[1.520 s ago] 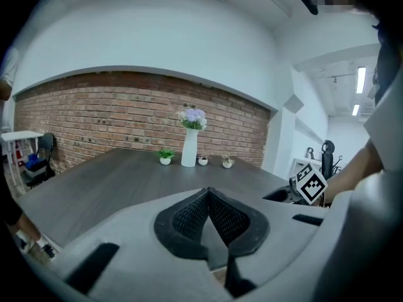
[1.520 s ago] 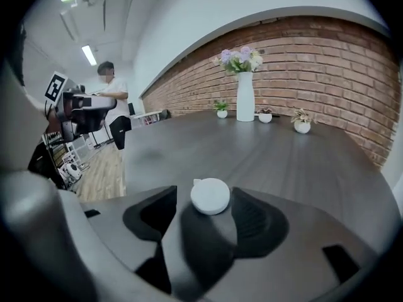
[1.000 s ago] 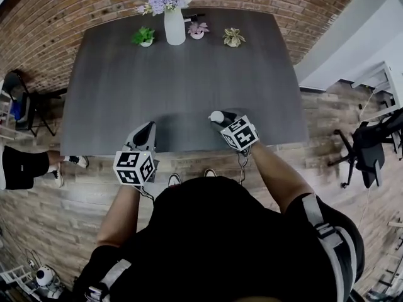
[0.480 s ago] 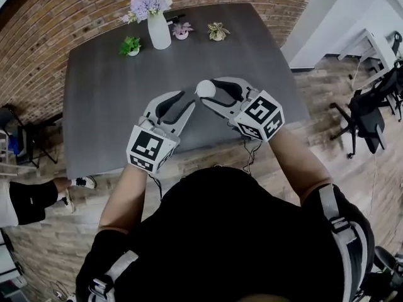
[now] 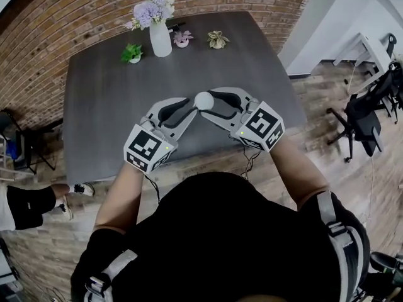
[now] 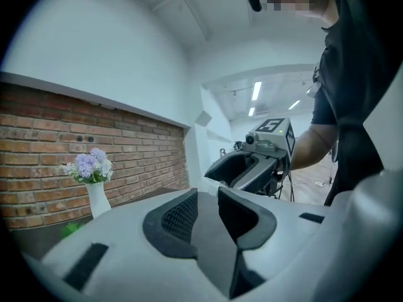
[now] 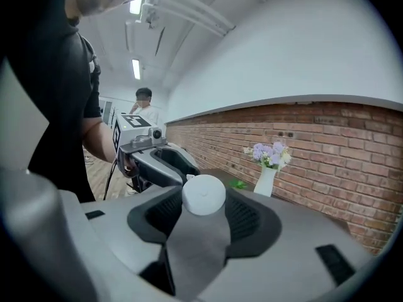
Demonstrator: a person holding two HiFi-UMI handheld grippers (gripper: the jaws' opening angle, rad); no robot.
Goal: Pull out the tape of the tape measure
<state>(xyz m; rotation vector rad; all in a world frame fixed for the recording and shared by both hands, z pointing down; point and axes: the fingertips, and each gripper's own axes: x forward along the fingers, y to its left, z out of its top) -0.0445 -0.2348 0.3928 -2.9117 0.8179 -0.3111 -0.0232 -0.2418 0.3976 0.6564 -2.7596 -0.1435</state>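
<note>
One round white plastic tape measure (image 5: pixel 203 100), disc-shaped, as broad one way as the other. Its flat face, with a small centre mark, is turned up toward the right gripper's camera. No opening for the tape can be made out.

Position: it sits upright at the tips of the grey right gripper (image 5: pixel 211 103), clamped between the two dark ribbed pads, one on either side of its rim. It is held in the air over the near part of the table.

Grey left gripper (image 5: pixel 187 106): unclenched, its jaws having just drawn slightly closer, with nothing between them. Its tips lie just beside the tape measure on that thing's left. Whether they touch cannot be told. The two grippers point toward one another.

Dark grey rectangular wooden table (image 5: pixel 113 106), beneath both grippers.

At the table's far edge:
- one white vase of lilac flowers (image 5: pixel 160 38)
- three small potted plants (image 5: pixel 131 53)

Red brick wall (image 5: pixel 56 24) behind the table.
</note>
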